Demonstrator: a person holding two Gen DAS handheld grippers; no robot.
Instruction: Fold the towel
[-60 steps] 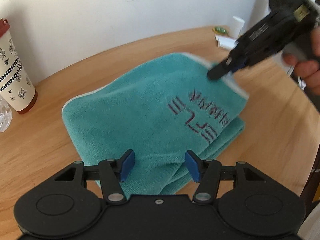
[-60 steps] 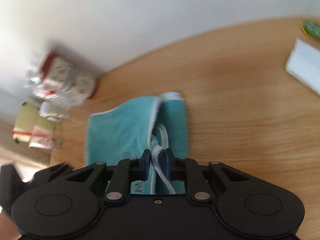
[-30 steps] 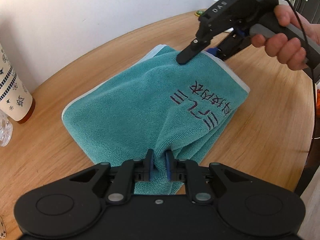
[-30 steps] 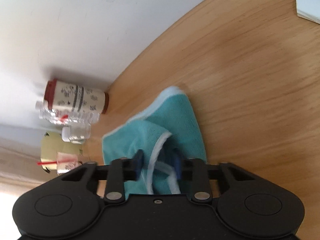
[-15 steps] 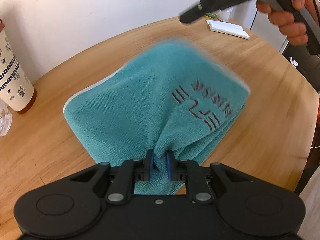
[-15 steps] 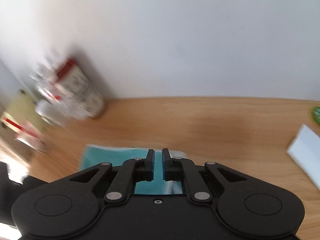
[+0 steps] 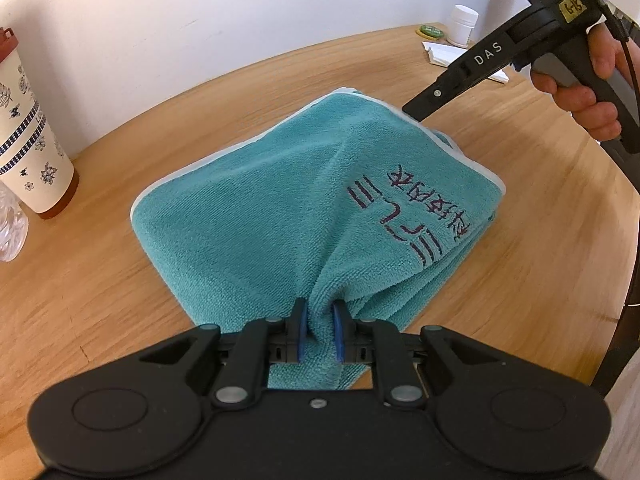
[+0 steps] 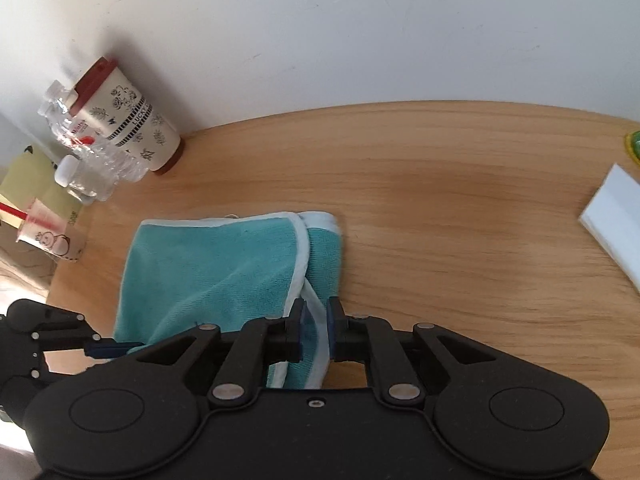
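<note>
The left claw (image 7: 319,330) pinches the near fold of the teal towel (image 7: 280,216), which lies bunched mid-tabletop (image 7: 80,280) (a patterned cup (image 7: 28,152) stands left of the towel). At the towel's far right corner, the right claw (image 8: 315,330) grips its white-bound edge.

Teal towel (image 7: 256,216), white trim, dark embroidery, folded, two edges tented off tbl.

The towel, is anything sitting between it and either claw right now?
No. The left claw and right claw are each shut on an edge of the towel, nothing between.
</note>
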